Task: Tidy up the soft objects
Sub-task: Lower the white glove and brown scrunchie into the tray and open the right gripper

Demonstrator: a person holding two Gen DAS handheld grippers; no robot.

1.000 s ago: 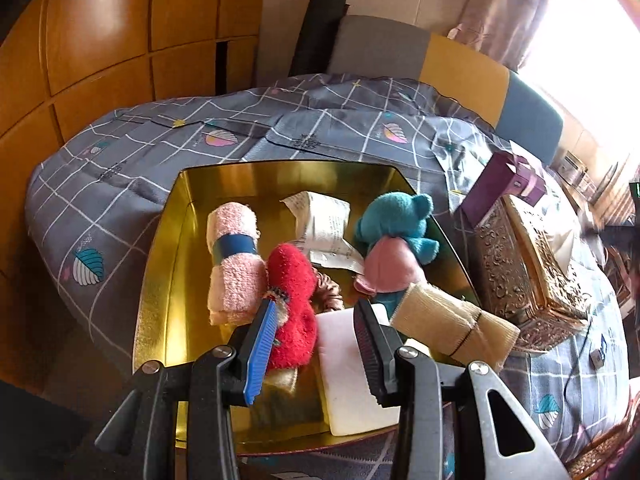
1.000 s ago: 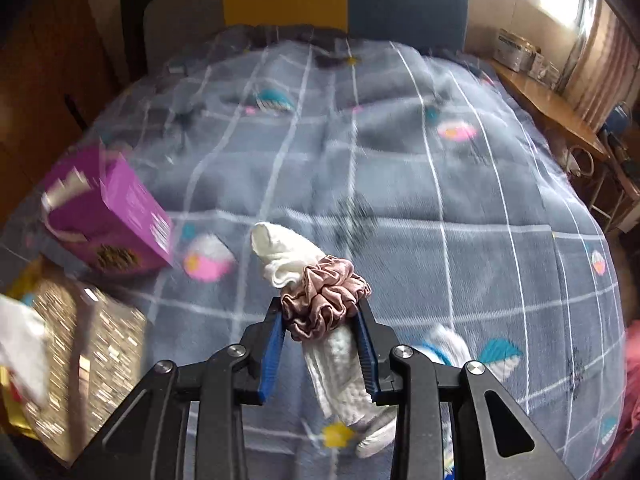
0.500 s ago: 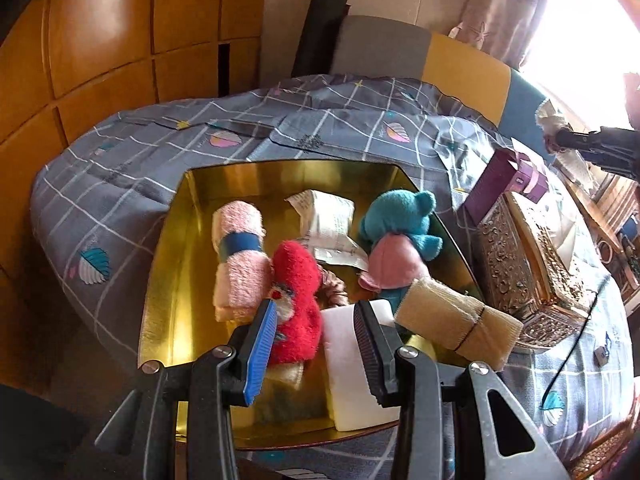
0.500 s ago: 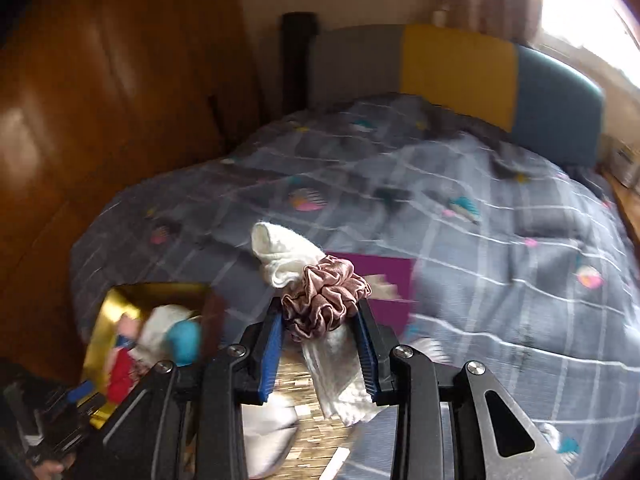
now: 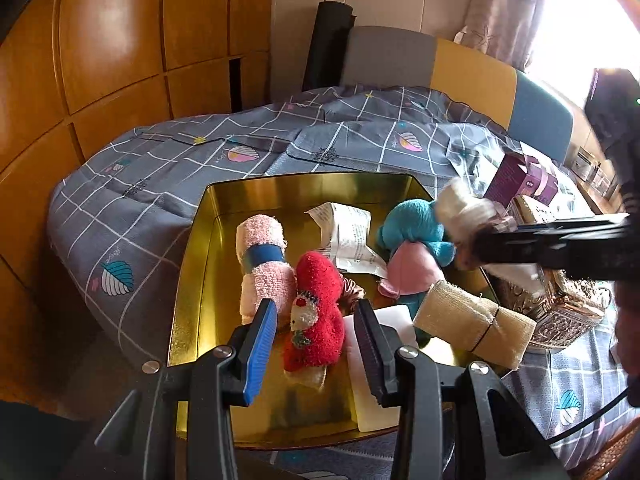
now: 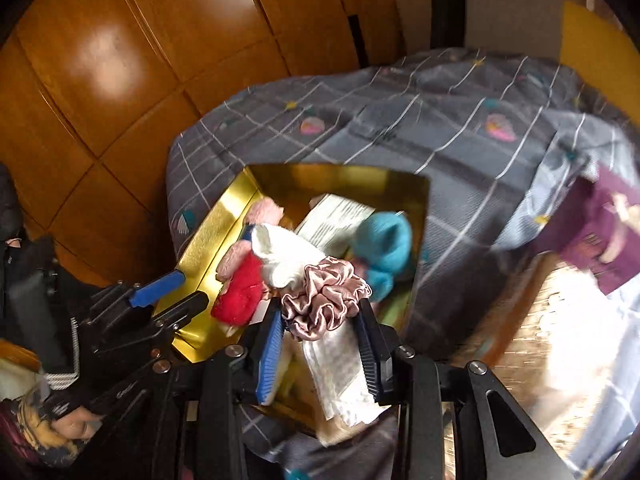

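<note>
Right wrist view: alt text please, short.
Right gripper shut on a white cloth banded by a pink scrunchie, above a gold tray of soft toys on a grey checked bed. Left gripper shows at left.

Daylight floods from the overexposed window [image 5: 580,28] at upper right; glare spots shine on the glossy wooden wall panels [image 6: 112,60]; right wrist view is motion-blurred; fisheye bending darkens the corners
</note>
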